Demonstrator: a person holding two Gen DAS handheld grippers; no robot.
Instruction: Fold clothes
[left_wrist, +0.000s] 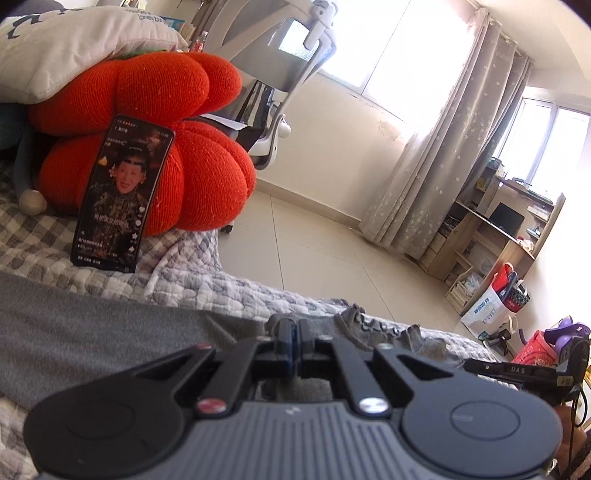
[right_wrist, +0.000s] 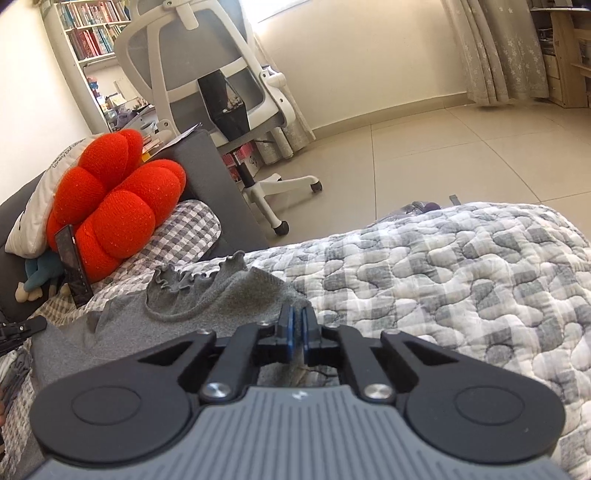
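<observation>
A grey knit garment (left_wrist: 92, 325) with a ruffled neckline (right_wrist: 184, 282) lies spread on a grey-and-white checked quilt (right_wrist: 461, 266). My left gripper (left_wrist: 294, 330) is shut, its fingers pinching the garment's edge near the ruffle (left_wrist: 369, 326). In the right wrist view my right gripper (right_wrist: 297, 317) is shut on the garment's cloth (right_wrist: 236, 295) just below the neckline, at its right edge. The tip of the left gripper (right_wrist: 22, 328) shows at the left edge of the right wrist view. The right gripper's body (left_wrist: 517, 369) shows at the right of the left wrist view.
A red pumpkin-shaped cushion (left_wrist: 166, 122) and a white pillow (left_wrist: 74, 40) sit at the bed's head, with a phone (left_wrist: 122, 195) propped against the cushion, screen lit. A white office chair (right_wrist: 221, 92) stands on the tiled floor (right_wrist: 424, 155). Curtains (left_wrist: 454, 155), desk shelves (left_wrist: 498, 236) and bags (left_wrist: 495, 302) lie beyond.
</observation>
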